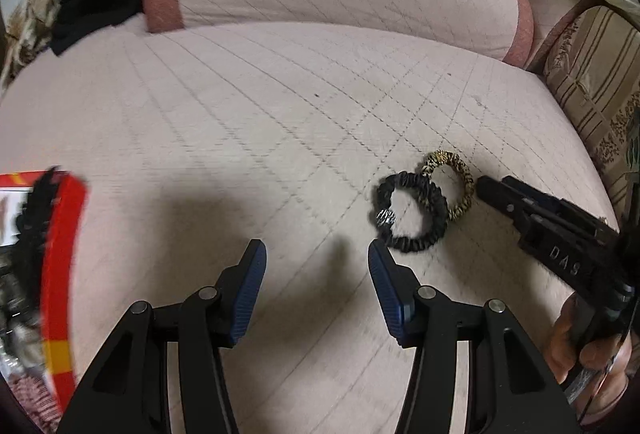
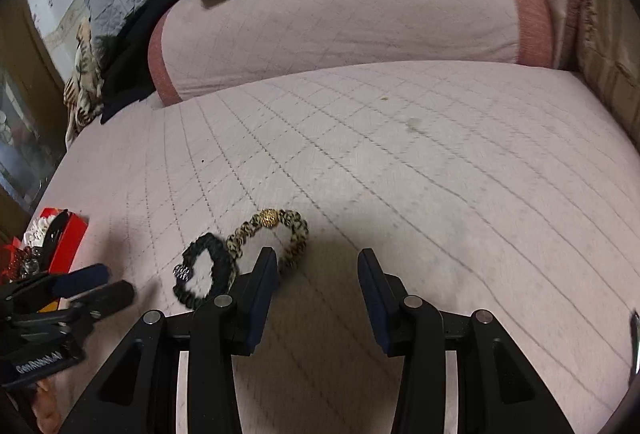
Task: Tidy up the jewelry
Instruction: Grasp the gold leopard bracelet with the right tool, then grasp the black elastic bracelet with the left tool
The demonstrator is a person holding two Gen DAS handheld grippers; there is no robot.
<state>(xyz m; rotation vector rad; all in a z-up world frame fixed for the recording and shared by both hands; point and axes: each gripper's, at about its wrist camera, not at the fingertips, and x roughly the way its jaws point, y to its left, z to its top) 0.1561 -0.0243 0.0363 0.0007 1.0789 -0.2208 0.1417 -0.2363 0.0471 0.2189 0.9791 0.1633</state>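
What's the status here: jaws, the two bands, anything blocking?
Left gripper and right gripper both open, empty. Black band and leopard band overlapping on the quilt, untouched. Red box off left; nothing blocking.

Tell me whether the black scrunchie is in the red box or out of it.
Out. The black scrunchie lies on the pink quilted cover, overlapping the leopard-print scrunchie, well apart from the red box.

You are looking steeply down, close over the quilted bed cover (image 1: 280,114), from both wrists; both views are sharing the two scrunchies (image 2: 240,254).
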